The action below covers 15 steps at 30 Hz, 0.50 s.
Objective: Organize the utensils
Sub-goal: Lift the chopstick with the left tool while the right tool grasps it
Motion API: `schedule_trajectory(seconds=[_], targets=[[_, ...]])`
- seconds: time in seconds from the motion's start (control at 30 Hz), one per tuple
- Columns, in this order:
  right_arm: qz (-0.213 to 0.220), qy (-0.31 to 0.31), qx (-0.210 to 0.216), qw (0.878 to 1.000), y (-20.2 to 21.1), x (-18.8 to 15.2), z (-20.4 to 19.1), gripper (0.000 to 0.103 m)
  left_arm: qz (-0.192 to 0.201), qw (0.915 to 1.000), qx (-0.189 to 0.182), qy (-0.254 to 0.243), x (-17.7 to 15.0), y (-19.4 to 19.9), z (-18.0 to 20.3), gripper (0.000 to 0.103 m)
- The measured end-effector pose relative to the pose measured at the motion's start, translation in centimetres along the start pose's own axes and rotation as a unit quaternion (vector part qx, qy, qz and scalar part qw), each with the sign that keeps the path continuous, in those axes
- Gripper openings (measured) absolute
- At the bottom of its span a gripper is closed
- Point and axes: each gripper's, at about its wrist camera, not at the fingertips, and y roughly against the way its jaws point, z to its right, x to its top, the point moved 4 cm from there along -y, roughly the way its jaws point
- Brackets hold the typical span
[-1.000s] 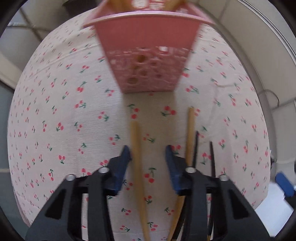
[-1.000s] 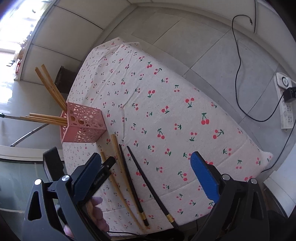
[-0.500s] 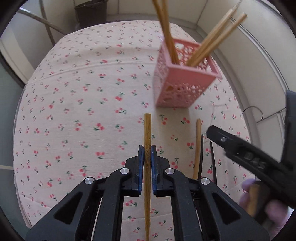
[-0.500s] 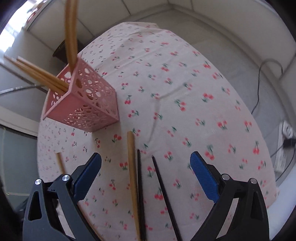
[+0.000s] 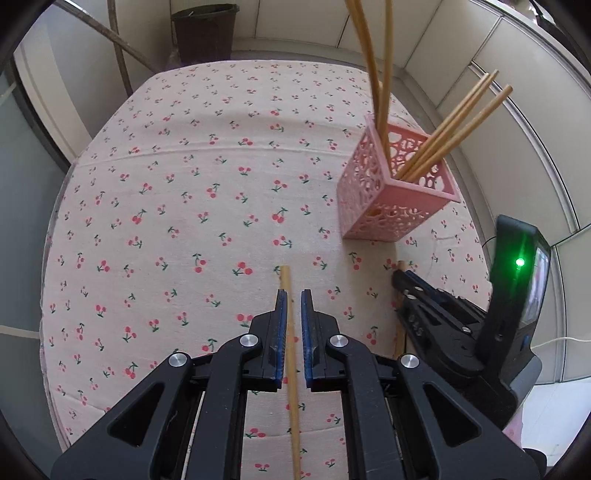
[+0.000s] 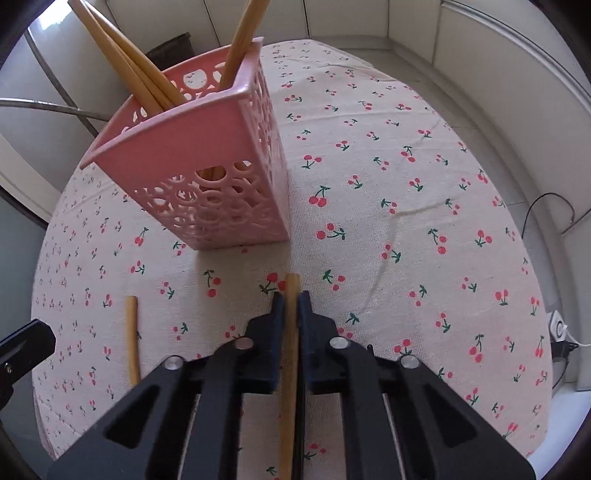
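Note:
A pink perforated holder (image 5: 391,195) stands on the cherry-print cloth with several wooden chopsticks in it; it fills the upper left of the right wrist view (image 6: 207,173). My left gripper (image 5: 291,299) is shut on a wooden chopstick (image 5: 290,332) that runs between its blue pads. My right gripper (image 6: 291,299) is shut on another wooden chopstick (image 6: 290,332), just in front of the holder. In the left wrist view the right gripper (image 5: 402,277) sits to the right, below the holder. The left gripper's chopstick (image 6: 131,332) shows at the left of the right wrist view.
The table's cherry cloth (image 5: 184,206) spreads to the left and far side. A dark bin (image 5: 205,33) stands on the floor beyond the table. A cable and power strip (image 6: 559,328) lie on the floor at right.
My right gripper has moved in and shut on the second wooden chopstick. My left gripper stays shut on its chopstick and has shifted left, so the holder now sits further right.

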Motion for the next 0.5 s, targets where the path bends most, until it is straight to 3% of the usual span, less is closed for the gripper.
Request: schedule_trajectory(seconds=[0.07,0.13,0.27,0.47,0.5], targets=[[-0.003,-0.012,0.02,1.0,0.3,-0.1,0.4,0.008,-0.017,0.9998,0.001,0.012,-0.2,-0.9,-0.7,0.013],[-0.004,-0.025,0.041,0.999,0.9,-0.2,0.9,0.008,-0.048,0.9979,-0.005,0.042,-0.5,-2.6,-1.9,0.031],[0.016,-0.037,0.073,0.997,3.3,-0.2,0.9,0.008,-0.076,0.9949,-0.012,0.066,-0.6,-4.8,-2.2,0.039],[0.043,-0.042,0.101,0.993,6.4,0.0,1.7,0.008,-0.09,0.9944,0.031,0.047,-0.8,-7.2,-0.7,0.044],[0.048,-0.042,0.104,0.993,7.1,-0.1,1.6,0.008,-0.076,0.9955,0.045,0.035,-0.8,-7.2,-0.2,0.046]])
